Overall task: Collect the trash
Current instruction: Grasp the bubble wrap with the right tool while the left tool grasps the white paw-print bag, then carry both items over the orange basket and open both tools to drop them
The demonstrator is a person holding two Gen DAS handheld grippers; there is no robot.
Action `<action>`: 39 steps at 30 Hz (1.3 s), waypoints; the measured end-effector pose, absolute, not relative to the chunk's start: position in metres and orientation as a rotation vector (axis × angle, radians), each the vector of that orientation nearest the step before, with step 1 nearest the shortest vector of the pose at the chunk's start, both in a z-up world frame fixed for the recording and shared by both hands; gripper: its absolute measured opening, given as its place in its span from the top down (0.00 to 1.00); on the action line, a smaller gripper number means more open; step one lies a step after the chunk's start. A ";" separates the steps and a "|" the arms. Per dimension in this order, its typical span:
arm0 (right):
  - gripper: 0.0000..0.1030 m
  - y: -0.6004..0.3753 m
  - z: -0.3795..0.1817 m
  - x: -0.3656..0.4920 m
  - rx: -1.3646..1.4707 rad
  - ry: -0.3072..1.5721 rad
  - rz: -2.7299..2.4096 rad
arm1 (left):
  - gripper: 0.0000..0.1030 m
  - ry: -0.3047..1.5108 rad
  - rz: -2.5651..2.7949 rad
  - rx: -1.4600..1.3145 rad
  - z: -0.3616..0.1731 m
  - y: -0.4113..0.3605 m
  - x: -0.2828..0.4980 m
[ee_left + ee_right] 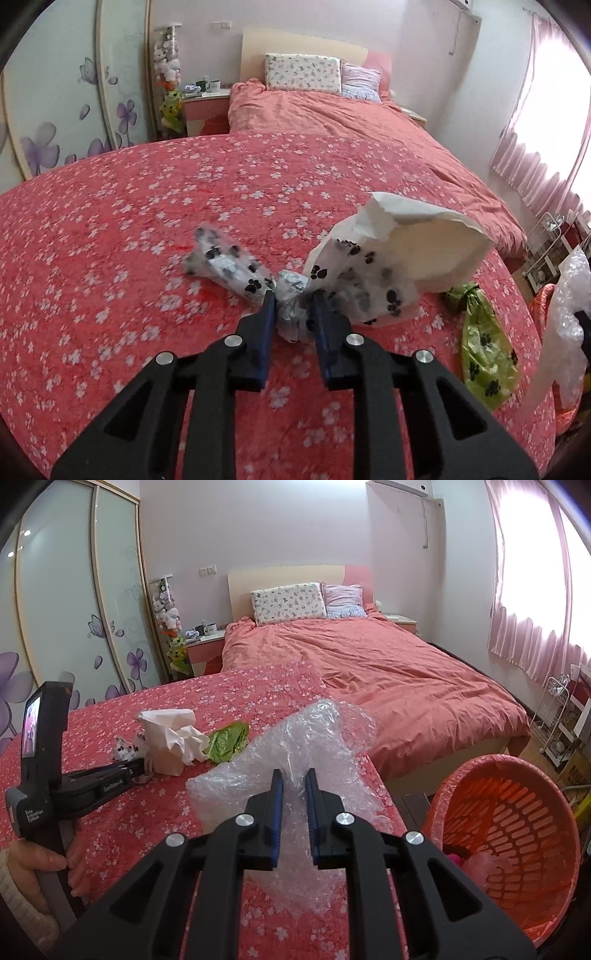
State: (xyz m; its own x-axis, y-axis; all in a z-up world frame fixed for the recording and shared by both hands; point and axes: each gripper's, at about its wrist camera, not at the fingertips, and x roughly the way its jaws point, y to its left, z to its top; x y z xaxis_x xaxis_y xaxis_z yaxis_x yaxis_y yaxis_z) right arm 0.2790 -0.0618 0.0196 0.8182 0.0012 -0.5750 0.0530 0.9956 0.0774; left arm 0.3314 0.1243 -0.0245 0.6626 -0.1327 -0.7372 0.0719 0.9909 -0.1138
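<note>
Bubble wrap (295, 746), clear and crinkly, is pinched in the right gripper (293, 779) near the surface (129, 812) edge beside the orange basket (509, 830). Left gripper (293, 299) squeezes a paw-print bag (291, 295) mid-surface.

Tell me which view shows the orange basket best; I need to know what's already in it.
Right wrist view: the orange basket sits fully in frame at lower right, tilted open, with something pink inside. The left wrist view shows only an orange sliver at the right edge, behind bubble wrap.

Left gripper (291, 301) jaws pinch inward; right gripper (294, 779) jaws sit narrowly parted, level.
</note>
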 end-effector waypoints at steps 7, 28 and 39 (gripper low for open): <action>0.87 -0.060 0.032 0.266 0.093 0.584 -0.024 | 0.80 0.790 -0.080 -0.084 -0.003 0.144 0.307; 0.87 -0.106 0.062 0.196 0.139 0.492 -0.101 | 0.80 0.628 -0.177 0.032 0.052 0.084 0.236; 0.87 -0.144 0.055 0.182 0.162 0.494 -0.184 | 0.80 0.631 -0.286 0.076 0.048 0.036 0.228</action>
State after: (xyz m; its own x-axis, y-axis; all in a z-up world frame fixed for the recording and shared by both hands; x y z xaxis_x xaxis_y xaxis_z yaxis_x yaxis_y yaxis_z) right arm 0.1816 -0.1443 0.0545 0.8645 -0.1353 -0.4840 0.2135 0.9707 0.1100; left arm 0.2278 0.0364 0.0480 0.7697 -0.2402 -0.5915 0.2864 0.9580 -0.0163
